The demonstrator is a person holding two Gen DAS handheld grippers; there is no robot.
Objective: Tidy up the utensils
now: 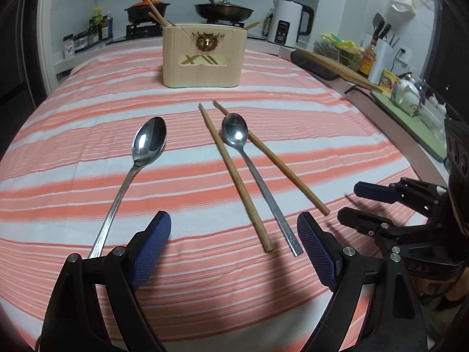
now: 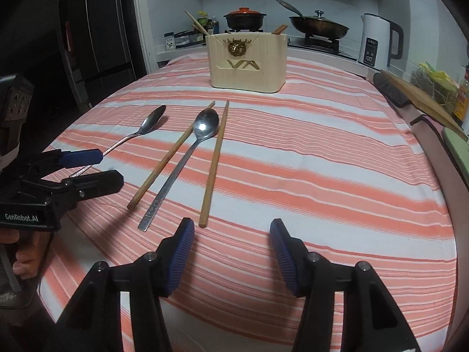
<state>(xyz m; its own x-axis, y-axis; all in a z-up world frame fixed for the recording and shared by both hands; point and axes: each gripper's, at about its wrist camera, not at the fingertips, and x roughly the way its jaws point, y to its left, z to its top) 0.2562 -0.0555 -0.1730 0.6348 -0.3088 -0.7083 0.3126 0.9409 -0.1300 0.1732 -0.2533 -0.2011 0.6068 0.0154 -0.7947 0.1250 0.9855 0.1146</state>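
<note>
On the orange-and-white striped cloth (image 1: 293, 117) a large steel spoon (image 1: 149, 143) (image 2: 152, 121) lies at the left. A slim spoon (image 1: 236, 135) (image 2: 206, 124) lies between two wooden chopsticks (image 1: 234, 176) (image 2: 215, 164), and its bowl overlaps one of them. Behind them stands a pale wooden utensil holder (image 1: 202, 55) (image 2: 247, 58) with chopsticks sticking out. My left gripper (image 1: 234, 218) (image 2: 108, 167) is open wide just short of the handle ends and holds nothing. My right gripper (image 2: 232, 224) (image 1: 356, 204) is open and empty, near the end of the right chopstick.
At the back, a stove carries an orange-lidded pot (image 2: 244, 17) and a wok (image 2: 319, 28). A white kettle (image 2: 378, 41) stands beside it. The right counter holds a wooden board (image 1: 337, 66), bottles and a teapot (image 1: 406, 94). A dark fridge (image 2: 99, 29) stands at left.
</note>
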